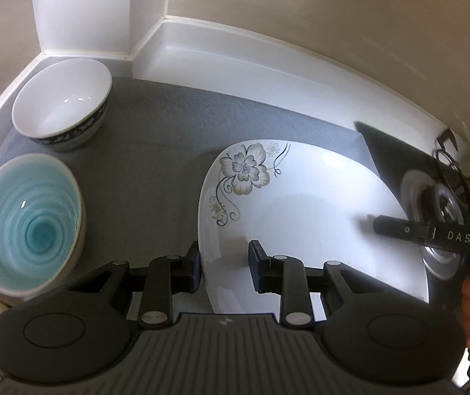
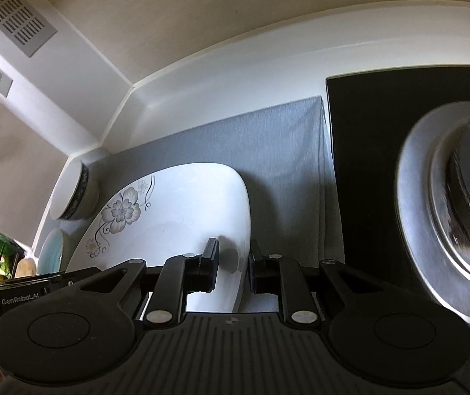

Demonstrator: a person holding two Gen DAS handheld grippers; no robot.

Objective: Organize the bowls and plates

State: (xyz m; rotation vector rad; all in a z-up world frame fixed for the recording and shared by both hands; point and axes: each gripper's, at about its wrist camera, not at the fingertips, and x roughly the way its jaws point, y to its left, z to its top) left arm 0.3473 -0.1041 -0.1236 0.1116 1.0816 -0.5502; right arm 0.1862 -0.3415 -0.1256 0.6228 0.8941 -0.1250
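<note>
We carry the flowered plate (image 1: 300, 204) two-handed.
Left tool (image 1: 224, 265) and right tool (image 2: 233, 265) pinch opposite rims; we keep it level.

White plate (image 1: 317, 204), grey-beige flower with dark curling stems near its rim. Bowl (image 1: 27, 227) at near left edge of counter: turquoise glaze inside, ringed swirl, pale rim. Bowl (image 1: 62, 98) in back left corner: plain white inside, dark blue patterned band outside. Grey textured mat (image 1: 155, 151). Black cooktop (image 2: 366, 171), silver burner (image 2: 449, 204). White upstand, beige wall.
</note>
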